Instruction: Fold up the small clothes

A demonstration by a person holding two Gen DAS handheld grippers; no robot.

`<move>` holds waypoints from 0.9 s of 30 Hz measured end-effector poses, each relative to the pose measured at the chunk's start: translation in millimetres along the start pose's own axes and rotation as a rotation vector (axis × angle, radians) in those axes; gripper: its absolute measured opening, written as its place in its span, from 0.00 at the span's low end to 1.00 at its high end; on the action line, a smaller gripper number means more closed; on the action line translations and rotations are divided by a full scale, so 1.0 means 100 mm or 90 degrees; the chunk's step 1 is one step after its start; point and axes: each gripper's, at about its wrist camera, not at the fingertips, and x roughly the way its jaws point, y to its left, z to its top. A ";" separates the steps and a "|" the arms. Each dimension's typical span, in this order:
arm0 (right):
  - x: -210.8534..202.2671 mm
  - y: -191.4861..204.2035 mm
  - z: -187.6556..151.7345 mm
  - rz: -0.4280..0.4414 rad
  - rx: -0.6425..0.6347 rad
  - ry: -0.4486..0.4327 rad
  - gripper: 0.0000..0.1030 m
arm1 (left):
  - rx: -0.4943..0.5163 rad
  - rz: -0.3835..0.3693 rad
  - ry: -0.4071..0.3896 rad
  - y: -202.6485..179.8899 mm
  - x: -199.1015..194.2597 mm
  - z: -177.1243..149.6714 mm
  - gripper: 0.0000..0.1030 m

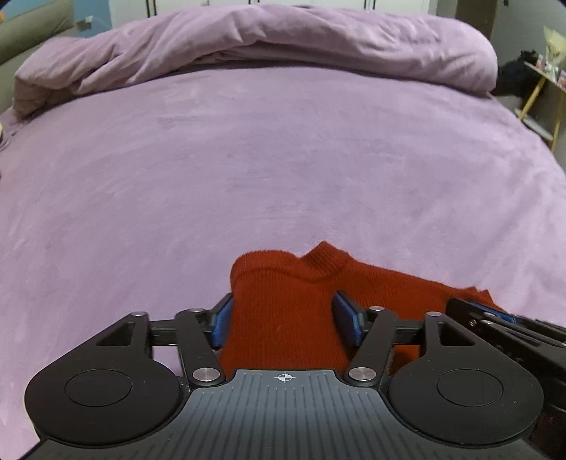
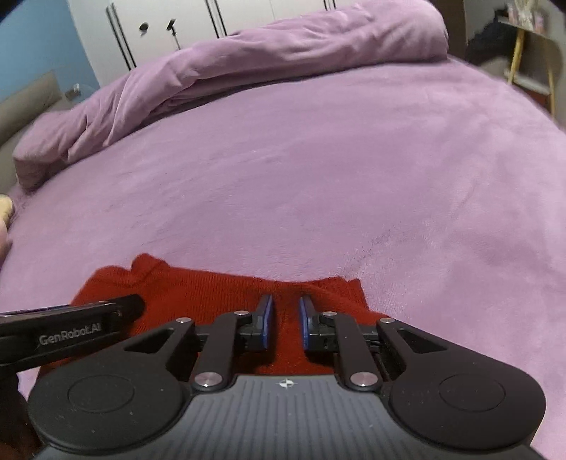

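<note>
A small red knit sweater [image 1: 283, 311] lies folded on the purple bed, its ribbed collar [image 1: 327, 260] pointing away from me. My left gripper [image 1: 283, 318] is open, its blue pads wide apart over the sweater's left part. My right gripper [image 2: 286, 322] hovers over the sweater's right part [image 2: 212, 293], its blue pads a narrow gap apart with red knit showing between them; whether they pinch the fabric is unclear. The right gripper shows at the right edge of the left wrist view [image 1: 495, 318], and the left gripper's body shows in the right wrist view [image 2: 63, 329].
The purple bedspread [image 1: 265, 170] stretches ahead. A bunched purple duvet [image 1: 283, 46] lies along the far edge. A yellow-legged shelf [image 1: 541, 95] stands at the far right. White wardrobe doors [image 2: 177, 32] are behind the bed.
</note>
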 end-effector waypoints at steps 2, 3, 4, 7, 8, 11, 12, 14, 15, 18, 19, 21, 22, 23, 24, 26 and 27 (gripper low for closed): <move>0.07 0.00 -0.02 0.001 -0.006 -0.005 0.13 | 0.003 0.004 -0.001 -0.05 0.09 0.01 0.74; 0.08 -0.02 -0.02 0.001 -0.009 -0.009 0.14 | -0.001 0.004 -0.002 -0.06 0.13 0.01 0.76; 0.11 -0.03 -0.03 0.001 -0.010 -0.010 0.14 | -0.010 0.002 -0.003 -0.05 0.16 0.02 0.77; 0.11 -0.07 -0.03 0.004 0.006 -0.013 0.14 | -0.043 -0.005 0.002 -0.02 0.24 0.04 0.81; 0.13 -0.06 -0.03 0.002 0.007 -0.013 0.14 | -0.052 -0.006 0.003 0.00 0.26 0.04 0.82; 0.12 0.03 -0.03 -0.020 -0.024 -0.020 0.15 | -0.070 -0.012 0.002 0.04 0.23 0.01 0.84; 0.08 0.05 -0.05 -0.022 -0.029 -0.024 0.15 | -0.069 -0.017 0.002 0.06 0.19 0.00 0.84; -0.07 0.02 -0.09 -0.010 -0.019 -0.031 0.19 | -0.076 -0.045 0.025 0.16 0.03 -0.05 0.80; -0.18 -0.01 -0.12 -0.002 -0.006 -0.031 0.22 | -0.085 -0.069 0.035 0.23 -0.09 -0.09 0.77; -0.64 -0.12 -0.37 0.034 0.025 -0.055 0.24 | -0.109 -0.145 0.016 0.56 -0.65 -0.40 0.75; -0.84 -0.16 -0.49 0.045 0.031 -0.066 0.24 | -0.108 -0.149 0.011 0.64 -0.82 -0.53 0.75; -1.19 -0.23 -0.74 0.071 0.048 -0.063 0.26 | -0.102 -0.152 -0.002 0.80 -1.15 -0.89 0.75; -1.32 -0.28 -0.88 0.069 0.058 -0.051 0.31 | -0.103 -0.151 0.000 0.86 -1.25 -1.04 0.75; -1.42 -0.32 -1.02 0.064 0.068 -0.038 0.32 | -0.108 -0.151 0.003 0.92 -1.34 -1.20 0.76; -1.49 -0.37 -1.15 0.066 0.072 -0.031 0.32 | -0.115 -0.150 0.010 0.96 -1.38 -1.33 0.76; -1.62 -0.41 -1.30 0.045 0.062 -0.028 0.34 | -0.123 -0.159 0.040 1.01 -1.41 -1.49 0.76; -1.67 -0.41 -1.33 0.030 0.054 -0.023 0.40 | -0.128 -0.165 0.042 1.03 -1.44 -1.54 0.76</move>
